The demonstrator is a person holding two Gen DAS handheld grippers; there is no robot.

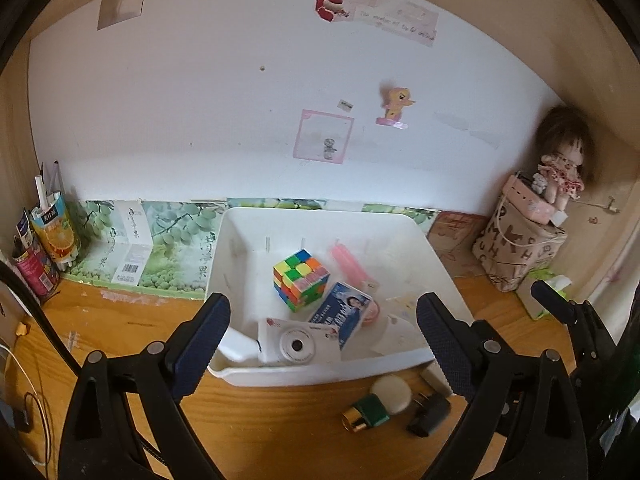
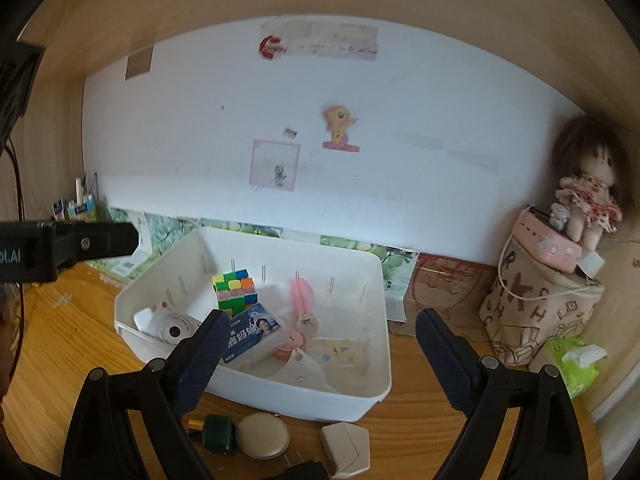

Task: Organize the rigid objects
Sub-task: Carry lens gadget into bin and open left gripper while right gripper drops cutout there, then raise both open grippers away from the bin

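Both grippers (image 1: pixel 323 332) (image 2: pixel 318 354) hang spread and empty before your white bin (image 2: pixel 256 390). On the desk in front lie the beige box (image 2: pixel 348 454), round compact (image 2: pixel 262 435), and green bottle (image 2: pixel 218 432): light, stiff, slippery. Pinch each across its flat sides.

Both cameras sit just behind their own gripper fingers, looking forward and slightly down over a wooden desk toward the far white wall. The left wrist view faces the white bin (image 1: pixel 240 240) almost square on from its near side, close above it. The right wrist view looks at the same bin (image 2: pixel 256 380) from further right, its near right corner closest. Both share the bin, the wall and the doll (image 1: pixel 562 168) (image 2: pixel 588 204) at far right.
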